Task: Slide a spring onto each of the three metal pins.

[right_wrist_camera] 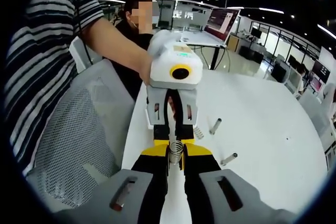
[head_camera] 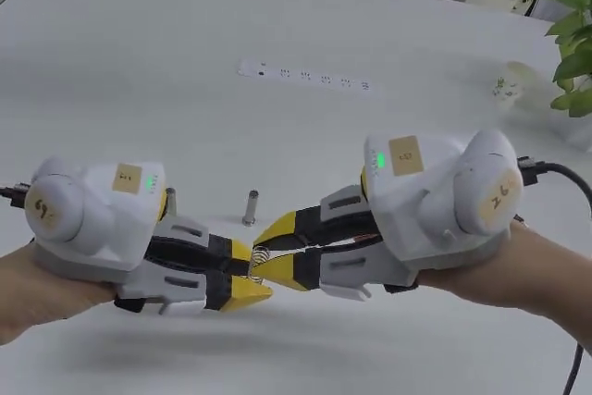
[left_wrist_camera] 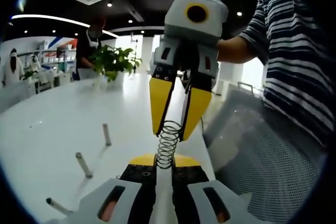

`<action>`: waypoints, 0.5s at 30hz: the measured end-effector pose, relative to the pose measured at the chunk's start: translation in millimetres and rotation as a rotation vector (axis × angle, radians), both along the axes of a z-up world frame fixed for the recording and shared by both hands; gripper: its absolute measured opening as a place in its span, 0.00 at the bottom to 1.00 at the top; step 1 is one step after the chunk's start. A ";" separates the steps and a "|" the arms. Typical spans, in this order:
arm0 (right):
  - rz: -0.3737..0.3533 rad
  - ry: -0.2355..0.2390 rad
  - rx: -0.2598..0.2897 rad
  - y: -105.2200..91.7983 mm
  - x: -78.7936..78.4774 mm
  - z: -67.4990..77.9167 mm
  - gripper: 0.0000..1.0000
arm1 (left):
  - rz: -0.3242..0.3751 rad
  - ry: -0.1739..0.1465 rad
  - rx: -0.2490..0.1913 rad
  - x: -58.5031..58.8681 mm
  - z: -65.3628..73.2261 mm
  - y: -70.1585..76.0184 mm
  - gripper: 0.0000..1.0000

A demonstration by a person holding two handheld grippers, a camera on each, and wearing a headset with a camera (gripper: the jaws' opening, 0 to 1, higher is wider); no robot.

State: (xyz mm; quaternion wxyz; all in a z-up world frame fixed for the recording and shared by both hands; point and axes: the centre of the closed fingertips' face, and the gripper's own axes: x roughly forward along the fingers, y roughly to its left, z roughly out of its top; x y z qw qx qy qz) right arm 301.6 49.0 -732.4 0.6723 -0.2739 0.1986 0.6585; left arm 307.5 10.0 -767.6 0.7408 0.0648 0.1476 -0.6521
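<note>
The spring (left_wrist_camera: 168, 144) is light and bouncy; squeezed hard, it will buckle or shoot away. My left gripper (left_wrist_camera: 164, 162) is clamped on 1 end and my right gripper (right_wrist_camera: 176, 153) is narrowed onto the other, above the table beside 3 pins (left_wrist_camera: 106, 134). I judge the end coils the safest hold.

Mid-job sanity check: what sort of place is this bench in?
Most likely an open-plan office or demo lab rather than a workshop: a long white table with a power strip, a potted plant, a mesh office chair, and a desk monitor further back.
</note>
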 end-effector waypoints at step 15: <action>0.008 -0.007 -0.015 1.3 0.6 0.6 0.07 | 0.019 -0.002 0.002 4.1 -1.6 4.2 0.03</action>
